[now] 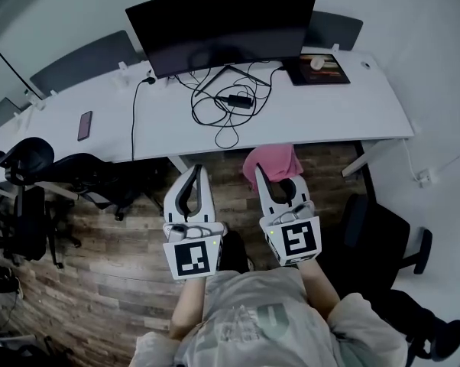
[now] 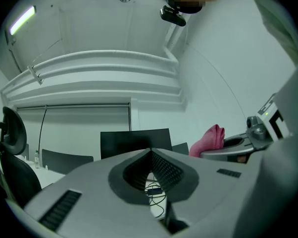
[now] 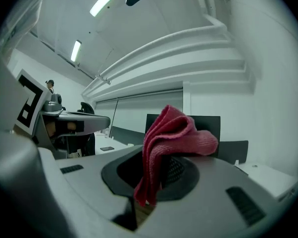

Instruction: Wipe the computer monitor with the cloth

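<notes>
Left hand-held gripper closed, right hand-held gripper clamped on cloth, both near desk edge

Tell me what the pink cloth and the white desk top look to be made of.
The pink cloth: soft woven or knitted fabric, likely microfibre; a fine ribbed weave shows and it droops in loose folds. The white desk top: smooth, matte, hard sheet, probably laminate board; flat, even colour, thin crisp edge.

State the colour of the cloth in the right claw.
Pinkish red cloth, clearest in the right gripper view.
</notes>
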`<control>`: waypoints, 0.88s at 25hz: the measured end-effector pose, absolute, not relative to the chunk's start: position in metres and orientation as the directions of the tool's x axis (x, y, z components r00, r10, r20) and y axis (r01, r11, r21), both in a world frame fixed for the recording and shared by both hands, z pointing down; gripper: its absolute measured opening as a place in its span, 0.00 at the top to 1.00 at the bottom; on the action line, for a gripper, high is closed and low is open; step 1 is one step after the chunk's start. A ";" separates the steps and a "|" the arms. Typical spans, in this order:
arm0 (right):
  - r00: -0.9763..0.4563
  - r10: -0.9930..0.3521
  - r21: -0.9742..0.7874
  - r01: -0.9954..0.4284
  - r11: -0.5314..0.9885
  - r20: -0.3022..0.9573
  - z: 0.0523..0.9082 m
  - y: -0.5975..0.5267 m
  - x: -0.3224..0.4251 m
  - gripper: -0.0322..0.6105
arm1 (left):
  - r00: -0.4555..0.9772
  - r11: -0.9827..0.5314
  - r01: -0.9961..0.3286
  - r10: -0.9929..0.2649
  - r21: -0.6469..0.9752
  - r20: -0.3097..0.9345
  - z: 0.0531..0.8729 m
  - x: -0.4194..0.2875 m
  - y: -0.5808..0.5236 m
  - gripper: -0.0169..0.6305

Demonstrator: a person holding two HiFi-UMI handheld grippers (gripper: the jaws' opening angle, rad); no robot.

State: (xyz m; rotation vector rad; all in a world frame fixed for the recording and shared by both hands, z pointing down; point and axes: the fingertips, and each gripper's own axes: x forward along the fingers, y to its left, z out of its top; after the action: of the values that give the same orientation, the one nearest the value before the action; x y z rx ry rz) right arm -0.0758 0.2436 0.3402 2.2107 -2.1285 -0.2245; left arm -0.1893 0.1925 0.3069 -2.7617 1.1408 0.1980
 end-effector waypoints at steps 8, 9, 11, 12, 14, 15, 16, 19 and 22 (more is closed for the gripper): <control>0.057 -0.998 0.182 -0.982 -0.055 0.004 0.359 0.176 -0.039 0.88 | 0.751 -0.754 -0.653 -0.633 -0.073 -0.190 0.320 -0.140 0.116 0.95; 0.062 -0.998 0.191 -0.980 -0.060 0.002 0.357 0.164 -0.031 0.88 | 0.760 -0.762 -0.643 -0.622 -0.076 -0.189 0.321 -0.131 0.103 0.95; 0.080 -0.997 0.203 -0.976 -0.080 -0.007 0.351 0.136 -0.013 0.88 | 0.774 -0.774 -0.628 -0.608 -0.086 -0.175 0.325 -0.112 0.071 0.95; 0.088 -0.996 0.201 -0.976 -0.089 -0.014 0.347 0.121 -0.003 0.88 | 0.780 -0.778 -0.622 -0.605 -0.088 -0.162 0.328 -0.103 0.053 0.95; 0.095 -0.995 0.179 -0.979 -0.098 -0.030 0.340 0.089 0.013 0.88 | 0.789 -0.788 -0.610 -0.593 -0.086 -0.161 0.325 -0.084 0.020 0.95; 0.094 -0.995 0.172 -0.980 -0.099 -0.035 0.337 0.072 0.020 0.88 | 0.794 -0.795 -0.601 -0.582 -0.084 -0.175 0.319 -0.073 0.005 0.95; 0.092 -0.995 0.174 -0.980 -0.098 -0.041 0.333 0.055 0.027 0.88 | 0.799 -0.802 -0.592 -0.571 -0.083 -0.187 0.313 -0.063 -0.011 0.95; 0.083 -0.994 0.212 -0.973 -0.095 -0.066 0.318 0.003 0.041 0.88 | 0.810 -0.815 -0.574 -0.553 -0.078 -0.195 0.304 -0.039 -0.060 0.95; 0.078 -0.992 0.220 -0.971 -0.098 -0.095 0.302 -0.043 0.054 0.88 | 0.810 -0.817 -0.572 -0.548 -0.075 -0.208 0.295 -0.019 -0.105 0.95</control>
State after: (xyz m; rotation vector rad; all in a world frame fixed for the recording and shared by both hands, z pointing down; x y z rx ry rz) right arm 0.0539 -0.0429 0.3020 2.2317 -2.0404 -0.3347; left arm -0.0187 -0.1050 0.2951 -2.8602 0.8887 0.2669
